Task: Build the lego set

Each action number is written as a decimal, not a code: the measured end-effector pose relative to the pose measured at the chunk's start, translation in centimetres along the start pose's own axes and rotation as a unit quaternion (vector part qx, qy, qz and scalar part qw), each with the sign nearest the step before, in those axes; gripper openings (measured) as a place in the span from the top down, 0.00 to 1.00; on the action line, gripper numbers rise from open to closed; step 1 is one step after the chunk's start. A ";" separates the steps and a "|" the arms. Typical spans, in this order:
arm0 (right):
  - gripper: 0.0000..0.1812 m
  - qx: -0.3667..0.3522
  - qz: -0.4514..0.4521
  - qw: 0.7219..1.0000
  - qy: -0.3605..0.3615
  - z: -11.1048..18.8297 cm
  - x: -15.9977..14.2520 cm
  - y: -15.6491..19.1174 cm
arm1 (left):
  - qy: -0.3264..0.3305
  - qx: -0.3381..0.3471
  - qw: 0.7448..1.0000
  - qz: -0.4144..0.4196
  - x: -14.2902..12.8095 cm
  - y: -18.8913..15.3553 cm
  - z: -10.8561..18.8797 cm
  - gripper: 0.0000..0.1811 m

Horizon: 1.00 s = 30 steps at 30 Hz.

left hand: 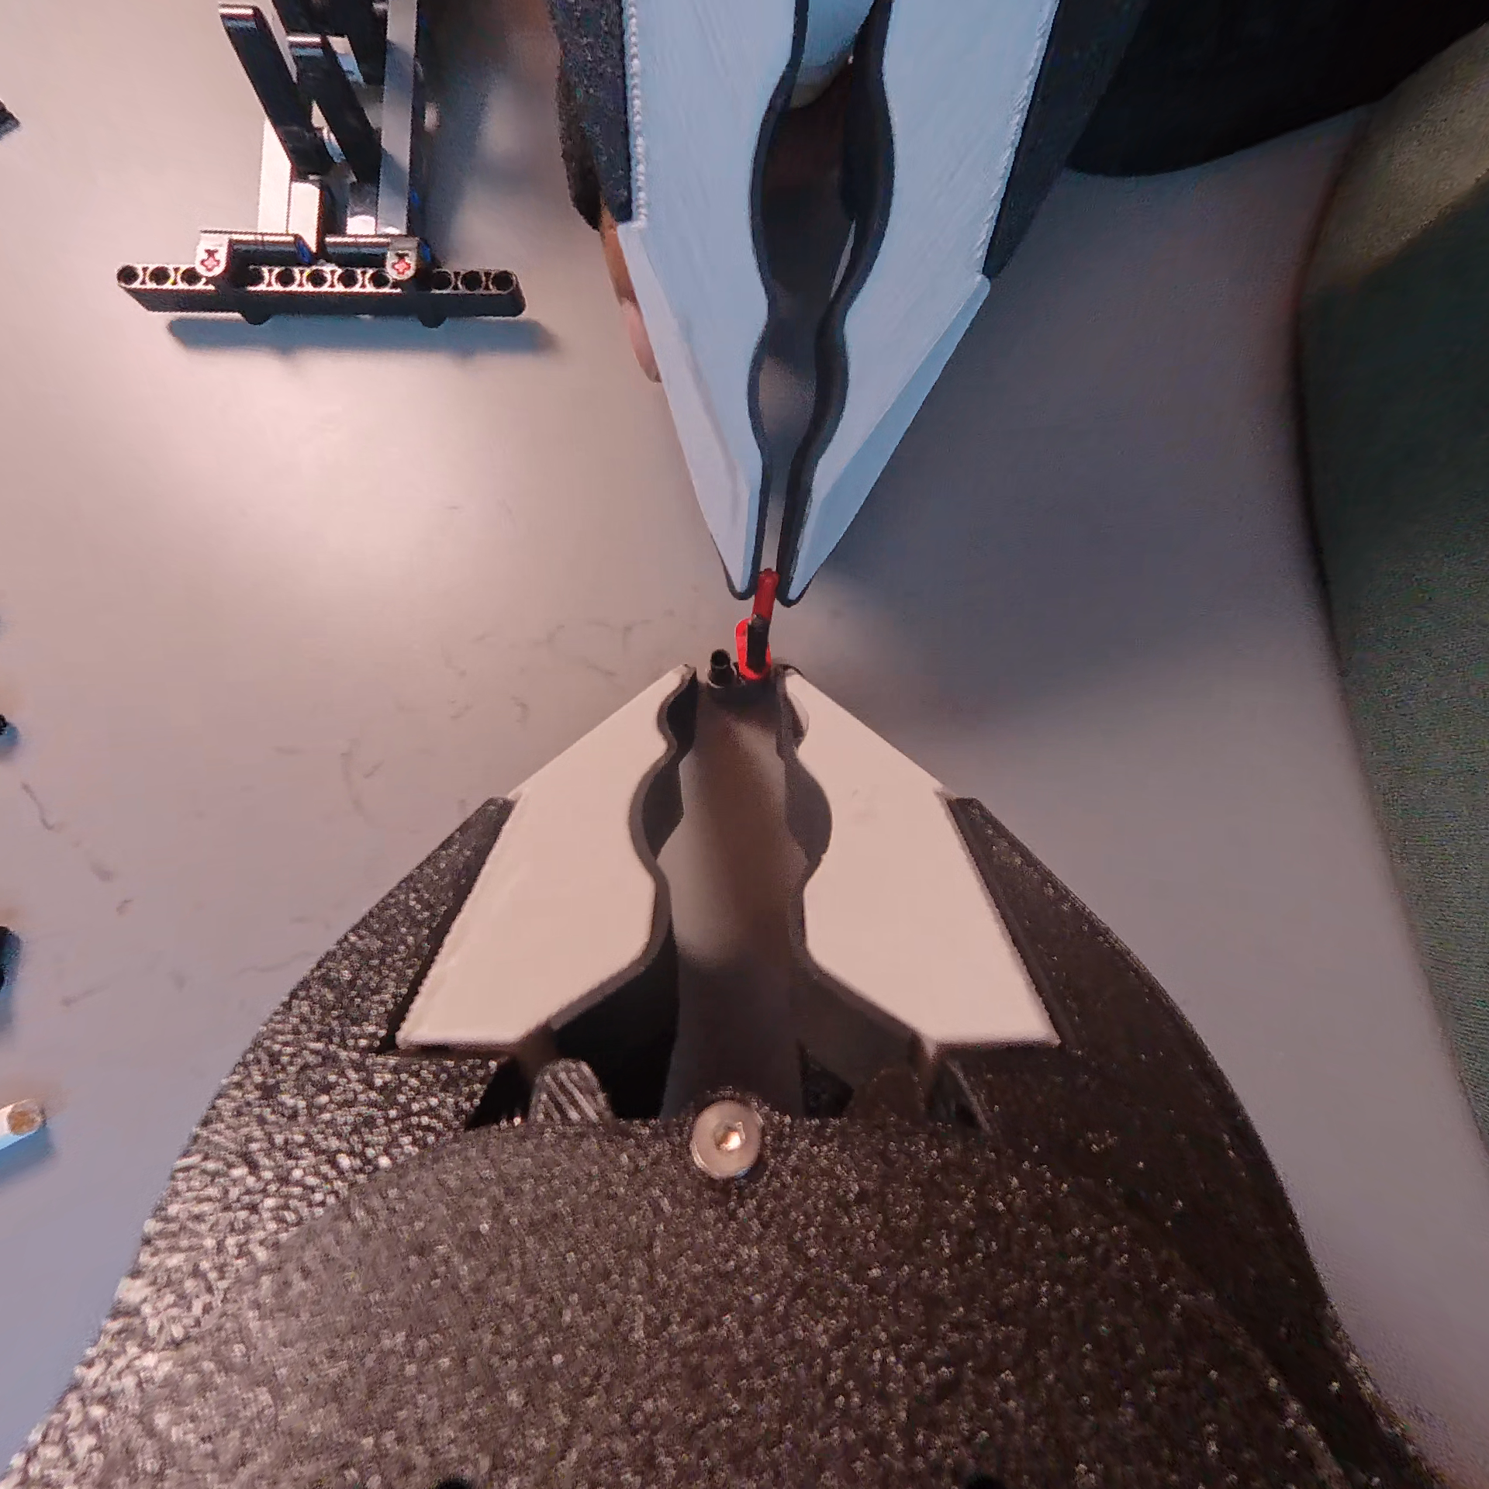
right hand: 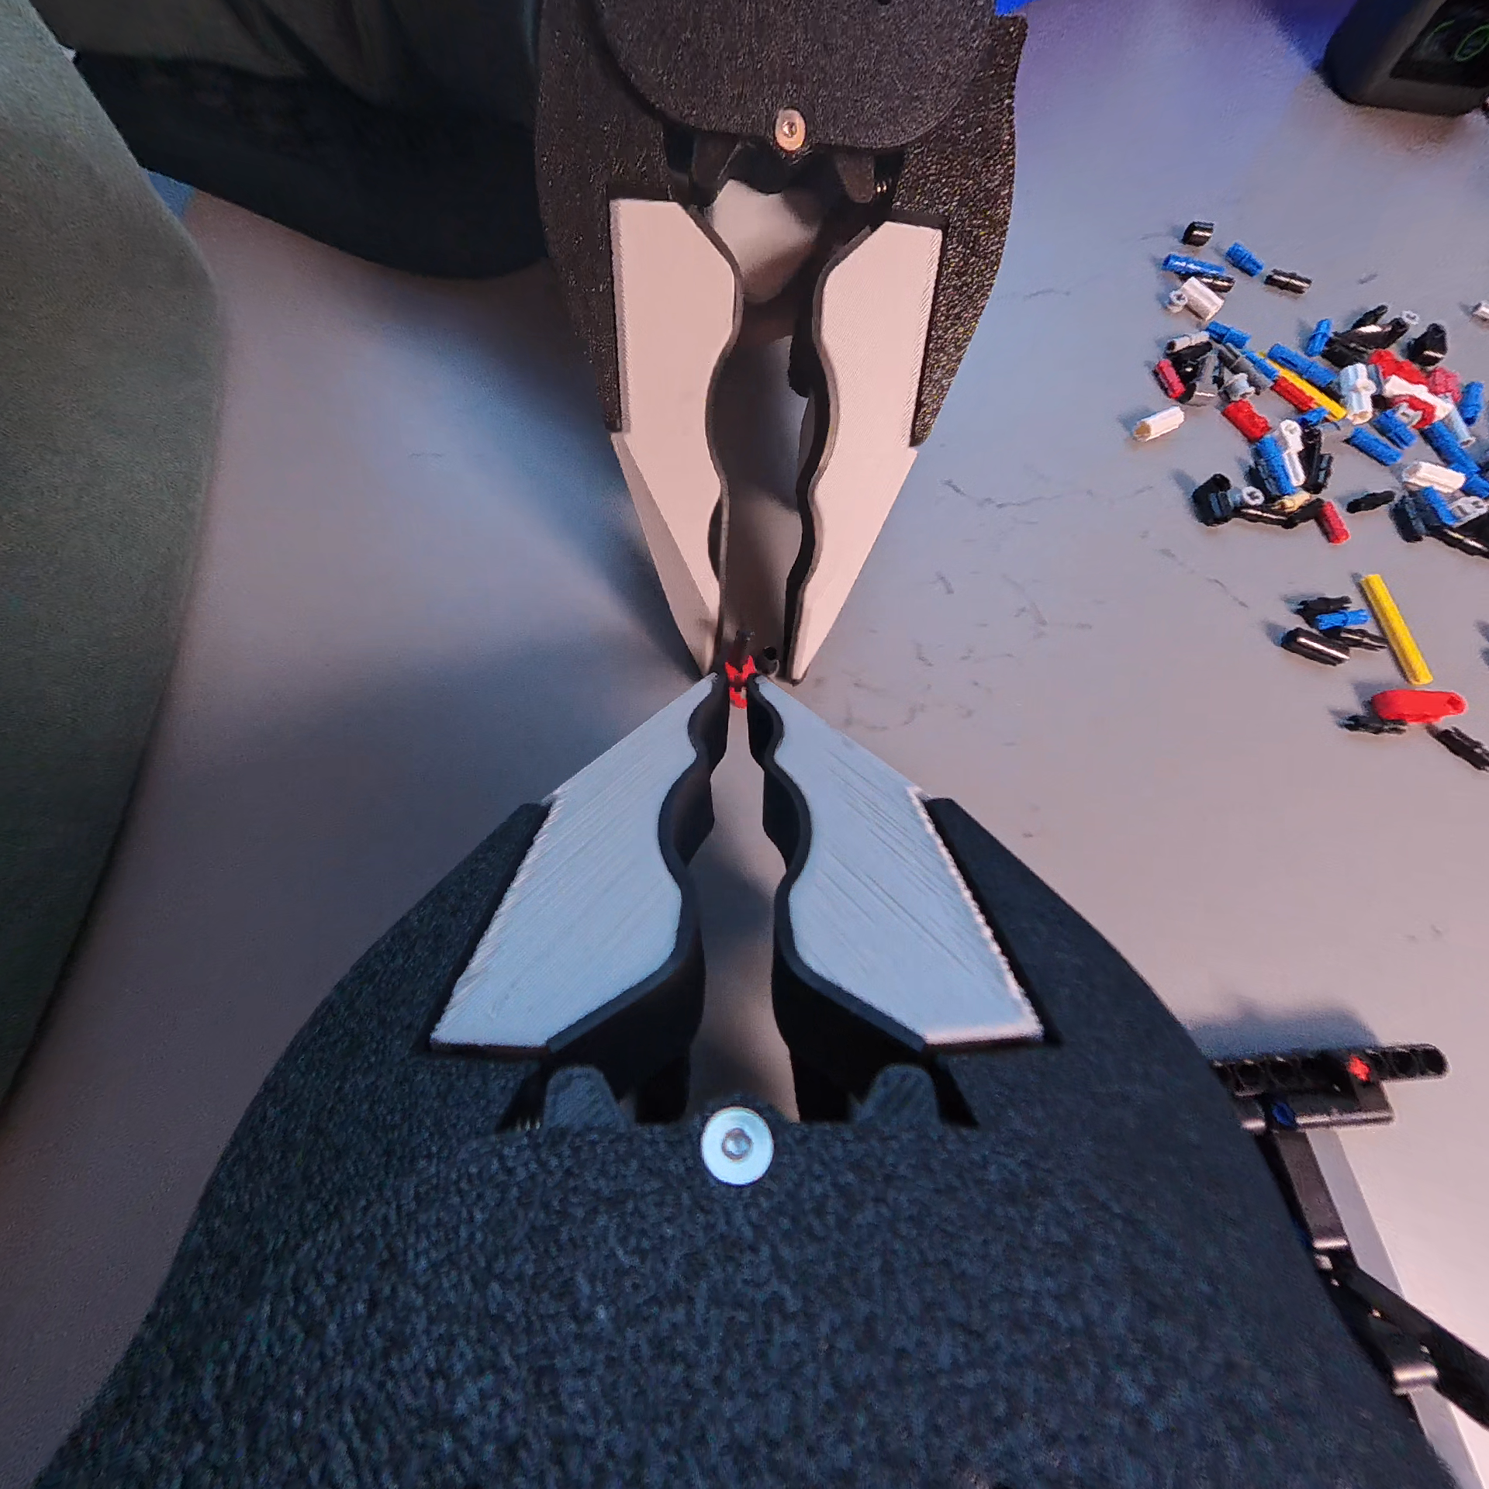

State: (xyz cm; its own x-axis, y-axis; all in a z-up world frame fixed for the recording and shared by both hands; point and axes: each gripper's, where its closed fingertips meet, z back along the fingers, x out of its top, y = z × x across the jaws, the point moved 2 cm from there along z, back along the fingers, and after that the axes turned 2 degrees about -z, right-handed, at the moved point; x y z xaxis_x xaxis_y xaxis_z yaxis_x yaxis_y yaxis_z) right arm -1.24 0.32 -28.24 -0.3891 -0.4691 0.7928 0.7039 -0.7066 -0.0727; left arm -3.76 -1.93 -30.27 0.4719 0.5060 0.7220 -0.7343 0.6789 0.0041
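The left gripper (left hand: 737, 677) and right gripper (right hand: 733, 685) meet tip to tip above the table (left hand: 322, 564). The right one's tips are pinched on a thin red pin (left hand: 764, 596), which sticks out of them toward the left tips. The left gripper's tips stand a little apart around a small black piece (left hand: 719, 667) and a black pin (left hand: 757, 644) with a red part at its base; whether they actually grip these cannot be told, as the tips are blurred and the parts very small. In the right wrist view the red pin (right hand: 737, 673) shows as a small red spot just where the two pairs of tips come together, with a dark bit beside it.

On the table, well apart from the grippers, stands the partly built model (left hand: 322, 274): a long black beam with holes across the front, black struts and grey panels rising behind it. The same model (right hand: 1329, 1080) lies at the lower right edge of the right wrist view. Farther off, a loose pile of parts (right hand: 1329, 403) in blue, black, red, white and yellow is spread over the table, with a yellow axle (right hand: 1394, 628) and a red connector (right hand: 1418, 703) nearer. A green upholstered seat (left hand: 1402, 483) borders the table.
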 end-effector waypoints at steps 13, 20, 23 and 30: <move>0.98 0.000 0.012 0.999 0.039 -0.2 -0.2 0.0 | 0.000 -0.007 1.000 -0.012 0.0 -0.3 0.0 0.92; 0.98 0.028 0.033 0.996 0.075 -0.4 0.0 -0.1 | -0.001 -0.016 0.999 -0.028 0.0 -0.3 -0.1 0.92; 0.98 0.045 0.038 0.995 0.084 -0.4 0.0 -0.1 | -0.001 -0.016 0.999 -0.035 0.0 -0.3 0.0 0.92; 0.98 0.076 0.006 0.996 0.044 -0.4 -0.2 -0.3 | -0.001 -0.013 0.999 -0.039 0.0 -0.3 0.0 0.92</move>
State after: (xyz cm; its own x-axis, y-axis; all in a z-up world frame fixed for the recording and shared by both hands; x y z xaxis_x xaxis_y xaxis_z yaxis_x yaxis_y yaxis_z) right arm -1.56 0.38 -28.59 -0.4270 -0.5262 0.7353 0.7880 -0.6154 0.0172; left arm -3.53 -2.12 -30.32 0.5261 0.4491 0.7222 -0.6824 0.7297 0.0433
